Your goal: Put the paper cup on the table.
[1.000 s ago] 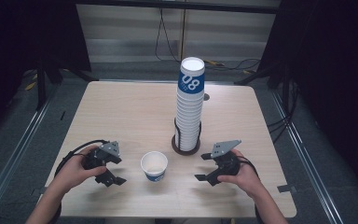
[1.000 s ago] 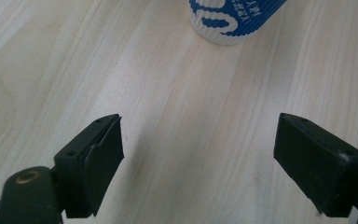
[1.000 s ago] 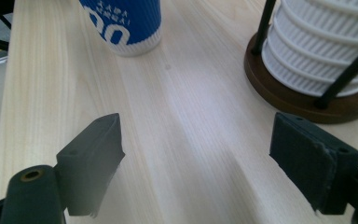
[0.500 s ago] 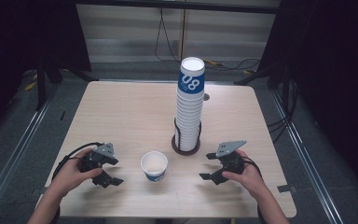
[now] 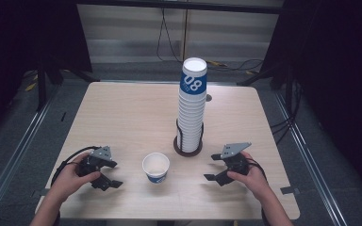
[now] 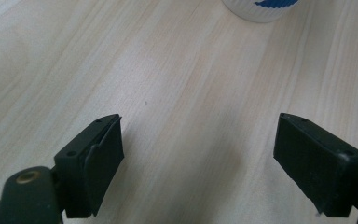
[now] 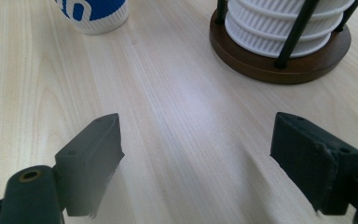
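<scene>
From the high view, my left gripper (image 5: 107,173) and right gripper (image 5: 219,167) rest empty near the desk's (image 5: 122,113) front edge, flanking the loose cup (image 5: 156,167); the cup stack (image 5: 192,113) stands mid-desk. In the left gripper view my jaws gape over bare wood, the cup (image 6: 261,9) ahead. In the right gripper view they gape too, before the stack's holder (image 7: 279,60). Next, I judge, I reach in for that cup.

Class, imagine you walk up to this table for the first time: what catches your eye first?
The tall stack of paper cups in a dark round holder at mid-table. In front of it stands a single cup, upright and alone. It sits between the left gripper and right gripper, both open and empty.
</scene>
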{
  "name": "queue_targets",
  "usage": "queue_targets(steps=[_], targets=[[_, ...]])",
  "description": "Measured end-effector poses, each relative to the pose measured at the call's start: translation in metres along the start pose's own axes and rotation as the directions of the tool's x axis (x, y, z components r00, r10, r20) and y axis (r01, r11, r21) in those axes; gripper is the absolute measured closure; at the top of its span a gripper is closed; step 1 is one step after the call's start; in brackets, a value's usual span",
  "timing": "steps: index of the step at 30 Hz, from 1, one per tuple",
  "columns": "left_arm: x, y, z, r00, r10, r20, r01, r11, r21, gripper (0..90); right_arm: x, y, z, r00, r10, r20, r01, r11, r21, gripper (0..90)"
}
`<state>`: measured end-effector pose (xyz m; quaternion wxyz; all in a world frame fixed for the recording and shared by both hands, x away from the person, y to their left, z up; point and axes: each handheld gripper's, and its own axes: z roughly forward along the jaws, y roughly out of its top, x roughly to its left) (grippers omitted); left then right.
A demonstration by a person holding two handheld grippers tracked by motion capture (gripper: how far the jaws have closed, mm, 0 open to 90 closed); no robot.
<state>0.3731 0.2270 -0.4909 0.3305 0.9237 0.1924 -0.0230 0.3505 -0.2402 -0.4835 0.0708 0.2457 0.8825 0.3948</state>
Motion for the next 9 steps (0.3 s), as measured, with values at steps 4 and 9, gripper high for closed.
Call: queue_targets(steps=[4, 9], targets=[[-0.0014, -0.0017, 0.0026, 1.0, -0.002, 0.004, 0.002, 1.0, 0.001, 15.6, -0.0001, -0.0009, 0.0002, 1.0, -0.005, 0.008, 0.005, 1.0, 0.012, 15.8], [-0.0021, -0.0015, 0.0029, 0.9999, 0.01, -0.009, -0.01, 0.9999, 0.006, 15.6, -0.0004, -0.0002, -0.0001, 0.9997, -0.015, 0.017, 0.015, 1.0, 0.011, 15.8]])
